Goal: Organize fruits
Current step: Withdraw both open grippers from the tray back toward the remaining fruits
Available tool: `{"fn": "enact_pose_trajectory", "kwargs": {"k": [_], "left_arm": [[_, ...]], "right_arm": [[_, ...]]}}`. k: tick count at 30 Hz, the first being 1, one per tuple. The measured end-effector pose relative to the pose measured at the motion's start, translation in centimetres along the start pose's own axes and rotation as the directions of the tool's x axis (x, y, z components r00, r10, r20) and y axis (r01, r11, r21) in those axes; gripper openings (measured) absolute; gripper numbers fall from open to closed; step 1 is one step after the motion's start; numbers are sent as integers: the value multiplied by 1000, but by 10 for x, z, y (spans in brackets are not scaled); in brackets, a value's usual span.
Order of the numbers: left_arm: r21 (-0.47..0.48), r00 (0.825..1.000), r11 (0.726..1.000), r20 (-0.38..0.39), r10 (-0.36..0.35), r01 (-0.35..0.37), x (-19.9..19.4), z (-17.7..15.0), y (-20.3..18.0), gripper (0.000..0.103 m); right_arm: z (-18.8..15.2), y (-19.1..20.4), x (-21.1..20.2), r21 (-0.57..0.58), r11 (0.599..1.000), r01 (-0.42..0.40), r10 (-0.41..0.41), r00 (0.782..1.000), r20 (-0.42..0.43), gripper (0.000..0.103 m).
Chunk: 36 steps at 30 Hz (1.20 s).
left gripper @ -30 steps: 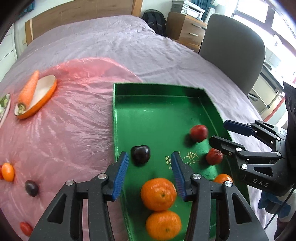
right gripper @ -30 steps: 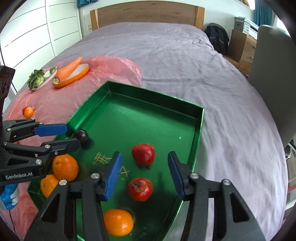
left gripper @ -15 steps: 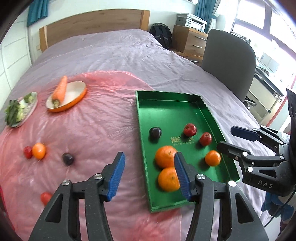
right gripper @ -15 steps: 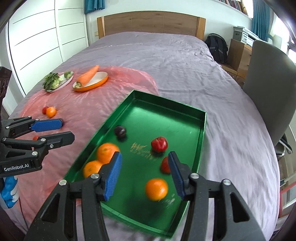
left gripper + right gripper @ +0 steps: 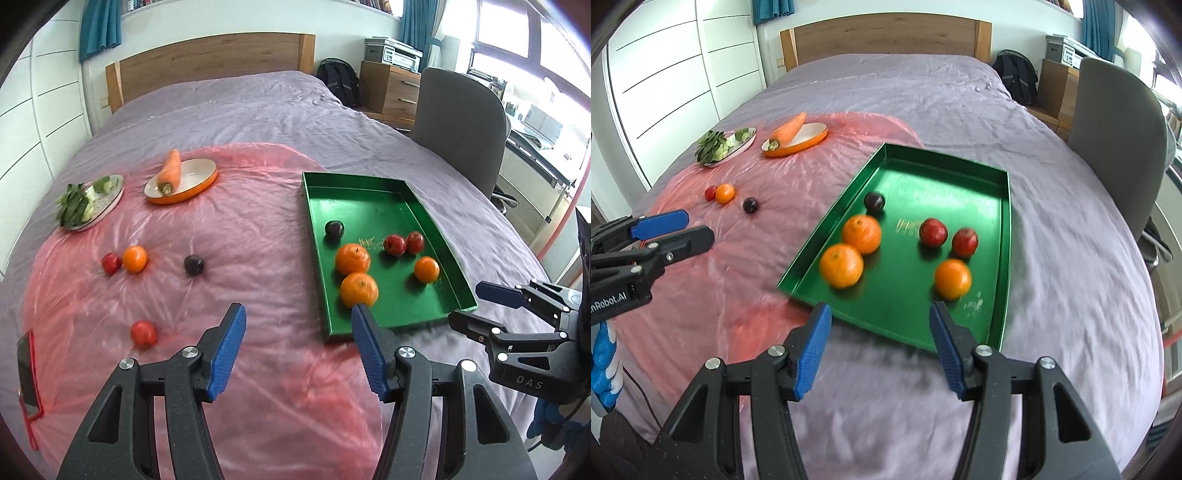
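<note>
A green tray (image 5: 362, 206) (image 5: 942, 184) lies on the bed. It holds two big oranges (image 5: 352, 258), a small orange (image 5: 426, 268), two red apples (image 5: 394, 244) and a dark plum (image 5: 334, 229). On the pink sheet (image 5: 258, 258) to its left lie a red fruit (image 5: 110, 263), a small orange (image 5: 135, 259), a dark plum (image 5: 194, 265) and another red fruit (image 5: 143, 333). My left gripper (image 5: 298, 310) hovers over the sheet near the tray's front left corner, jaws opening and empty. My right gripper (image 5: 880, 306) stands open and empty before the tray's near edge.
An orange dish with a carrot (image 5: 181, 181) and a plate of greens (image 5: 90, 201) sit at the sheet's far left. A phone in a red case (image 5: 27, 373) lies at the left edge. A grey chair (image 5: 458, 118) stands right of the bed.
Both grippers have drawn back and up from over the tray, which now lies farther ahead. The left jaws have widened. The fruit in the tray stays put.
</note>
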State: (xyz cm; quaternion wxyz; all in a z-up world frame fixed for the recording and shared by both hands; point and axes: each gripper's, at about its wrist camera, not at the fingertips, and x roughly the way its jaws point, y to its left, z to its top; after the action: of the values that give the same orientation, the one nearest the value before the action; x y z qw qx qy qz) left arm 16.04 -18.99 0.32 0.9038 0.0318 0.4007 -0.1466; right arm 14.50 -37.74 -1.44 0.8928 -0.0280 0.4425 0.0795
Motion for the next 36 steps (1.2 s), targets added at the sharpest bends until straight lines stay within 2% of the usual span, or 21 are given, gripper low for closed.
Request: {"fn": "enact_pose_trajectory", "kwargs": {"k": [15, 25, 36], "left_arm": [[-31, 997, 996, 23, 79, -78, -43, -43, 21, 54], [-104, 989, 983, -8, 150, -150, -57, -82, 76, 54], [-212, 976, 953, -41, 212, -216, -50, -114, 147, 54]], "right_arm": [[-42, 48, -25, 7, 999, -32, 32, 999, -3, 103], [-43, 96, -29, -53, 994, -95, 95, 995, 2, 103], [-23, 145, -2, -131, 979, -158, 156, 987, -29, 103]]}}
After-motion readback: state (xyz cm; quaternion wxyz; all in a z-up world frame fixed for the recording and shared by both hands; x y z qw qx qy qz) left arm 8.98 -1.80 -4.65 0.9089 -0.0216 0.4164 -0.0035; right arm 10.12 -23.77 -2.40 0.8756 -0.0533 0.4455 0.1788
